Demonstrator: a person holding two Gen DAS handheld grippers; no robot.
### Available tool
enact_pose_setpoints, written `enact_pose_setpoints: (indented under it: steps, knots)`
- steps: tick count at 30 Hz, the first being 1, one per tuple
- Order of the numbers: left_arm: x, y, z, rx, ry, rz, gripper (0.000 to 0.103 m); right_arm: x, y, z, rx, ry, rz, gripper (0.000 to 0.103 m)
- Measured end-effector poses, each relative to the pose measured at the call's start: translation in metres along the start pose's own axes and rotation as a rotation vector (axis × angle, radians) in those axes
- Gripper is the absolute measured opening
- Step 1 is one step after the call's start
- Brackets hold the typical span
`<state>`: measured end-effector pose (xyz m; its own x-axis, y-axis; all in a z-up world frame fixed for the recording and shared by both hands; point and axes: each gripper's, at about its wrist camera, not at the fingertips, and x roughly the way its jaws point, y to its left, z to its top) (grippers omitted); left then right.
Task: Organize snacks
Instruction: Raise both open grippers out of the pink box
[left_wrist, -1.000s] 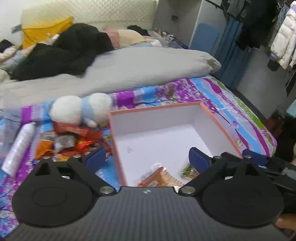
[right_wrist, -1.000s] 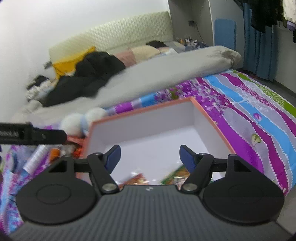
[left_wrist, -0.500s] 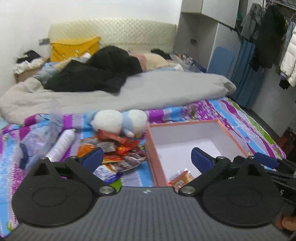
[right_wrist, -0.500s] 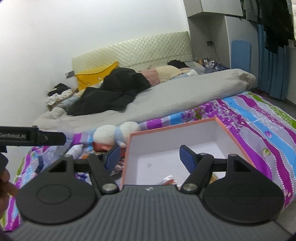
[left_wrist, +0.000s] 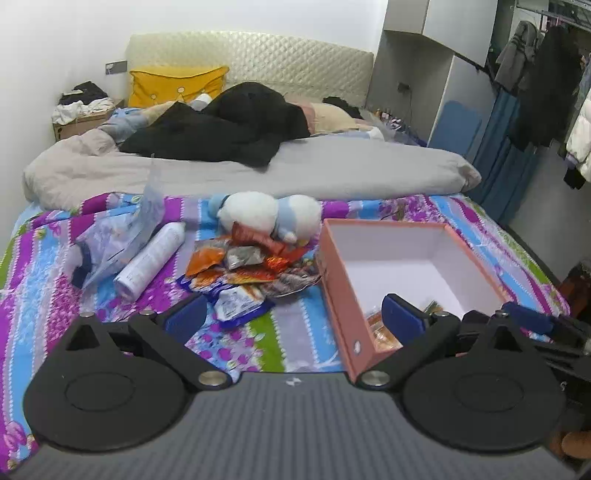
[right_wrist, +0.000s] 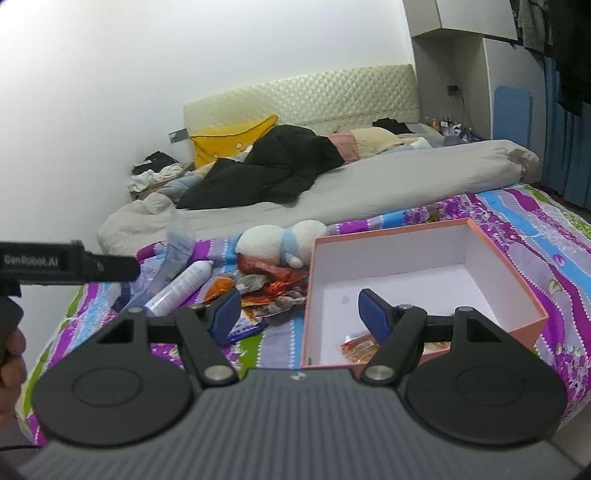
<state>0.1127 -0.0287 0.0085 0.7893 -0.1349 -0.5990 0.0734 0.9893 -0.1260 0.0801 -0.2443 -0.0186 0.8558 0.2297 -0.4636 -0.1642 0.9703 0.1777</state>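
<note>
Left wrist view: left hand-held gripper (left_wrist: 291, 314) jaws wide apart, empty, above the purple-blue floral bedsheet (left_wrist: 288, 332). Pile of crinkly orange and red snack packets (left_wrist: 251, 269) sits just left of the salmon-pink open cardboard box (left_wrist: 334, 280), nearly touching its left wall; white-and-blue plush toy (left_wrist: 269, 216) on the pile's far edge. White cylindrical bottle (left_wrist: 149, 256) further left. A few packets (right_wrist: 360, 347) lie in box's near corner. Right hand-held gripper (right_wrist: 299, 314) also wide, empty, straddling box's near-left rim. Bare sheet between pile and grippers.
</note>
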Motion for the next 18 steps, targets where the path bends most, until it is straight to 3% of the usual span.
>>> enact_pose_setpoints:
  steps: [7, 18]
  knots:
    - [-0.012, 0.022, -0.026, -0.052, 0.017, 0.015, 0.102, -0.005, 0.021, -0.018, -0.035, 0.009, 0.022, 0.072]
    - [0.001, 0.051, -0.048, -0.103, 0.063, 0.061, 0.102, 0.011, 0.044, -0.038, -0.061, 0.072, 0.051, 0.072]
